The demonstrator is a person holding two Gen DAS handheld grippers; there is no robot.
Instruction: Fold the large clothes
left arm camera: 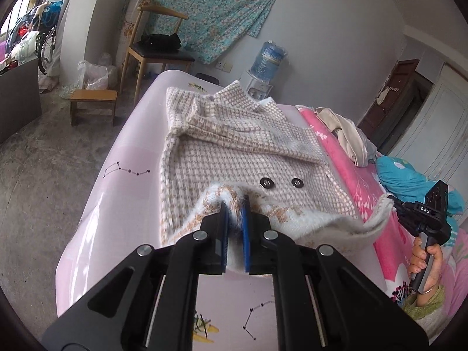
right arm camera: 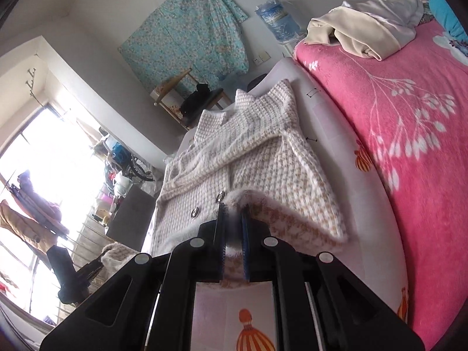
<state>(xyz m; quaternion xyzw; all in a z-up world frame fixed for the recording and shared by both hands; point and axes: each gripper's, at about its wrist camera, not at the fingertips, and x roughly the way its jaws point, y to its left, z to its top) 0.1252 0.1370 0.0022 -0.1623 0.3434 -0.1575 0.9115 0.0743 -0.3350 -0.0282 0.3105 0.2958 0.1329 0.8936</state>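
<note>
A beige-and-white houndstooth coat (left arm camera: 234,152) with two dark buttons lies on the pale pink bed sheet (left arm camera: 117,181), sleeves folded across its chest. My left gripper (left arm camera: 234,204) is shut on the coat's fuzzy white hem, lifted off the sheet. My right gripper (right arm camera: 232,213) is shut on the same hem further along; the coat (right arm camera: 263,161) stretches away from it. The right gripper also shows in the left wrist view (left arm camera: 392,200), gripping the hem's far corner. The left gripper shows dimly in the right wrist view (right arm camera: 99,263).
A pink floral blanket (right arm camera: 395,117) covers the bed's right side, with a cream garment (right arm camera: 362,35) and a teal cloth (left arm camera: 409,175) on it. A wooden chair (left arm camera: 155,49), small stool (left arm camera: 93,102) and water dispenser (left arm camera: 269,61) stand beyond the bed.
</note>
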